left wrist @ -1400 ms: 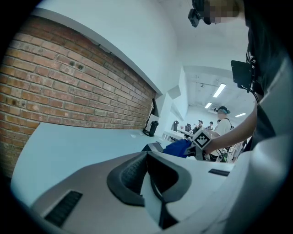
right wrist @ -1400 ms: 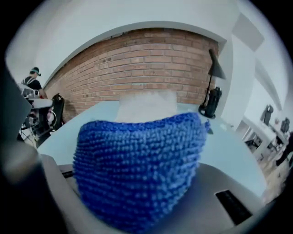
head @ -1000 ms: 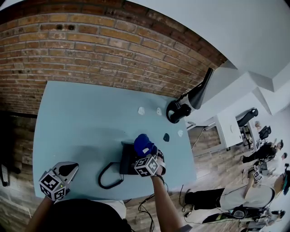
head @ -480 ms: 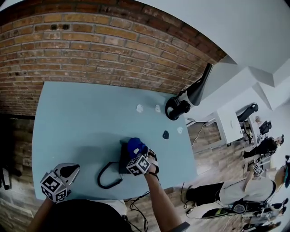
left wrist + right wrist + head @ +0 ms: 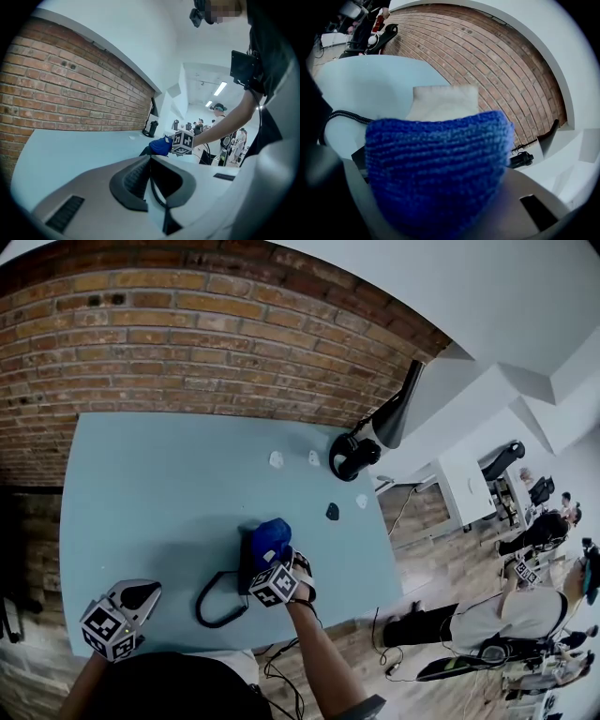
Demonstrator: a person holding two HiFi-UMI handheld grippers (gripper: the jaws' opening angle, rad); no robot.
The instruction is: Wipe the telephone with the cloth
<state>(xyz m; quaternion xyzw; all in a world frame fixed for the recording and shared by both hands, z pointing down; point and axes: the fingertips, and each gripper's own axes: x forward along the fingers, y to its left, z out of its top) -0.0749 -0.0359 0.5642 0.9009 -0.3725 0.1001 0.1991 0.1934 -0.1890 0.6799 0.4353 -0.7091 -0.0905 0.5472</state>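
Observation:
A black telephone (image 5: 246, 568) with a coiled cord (image 5: 214, 604) lies near the front edge of the light blue table (image 5: 159, 493). My right gripper (image 5: 275, 559) is shut on a blue knitted cloth (image 5: 272, 536) and presses it onto the telephone's far right part. In the right gripper view the cloth (image 5: 436, 164) fills the space between the jaws, its white label (image 5: 443, 102) sticks up behind, and the cord (image 5: 347, 116) shows at left. My left gripper (image 5: 139, 596) hovers at the front left corner, shut and holding nothing (image 5: 151, 178). From there the cloth (image 5: 161, 145) is far off.
A black lamp-like device (image 5: 352, 454) stands at the table's far right corner. Small white scraps (image 5: 277, 459) and a dark bit (image 5: 331, 512) lie near it. A brick wall (image 5: 216, 343) backs the table. People (image 5: 525, 606) stand on the wooden floor at right.
My right gripper with the blue cloth has slid a little to the left over the telephone. The left gripper has stayed at the front left corner.

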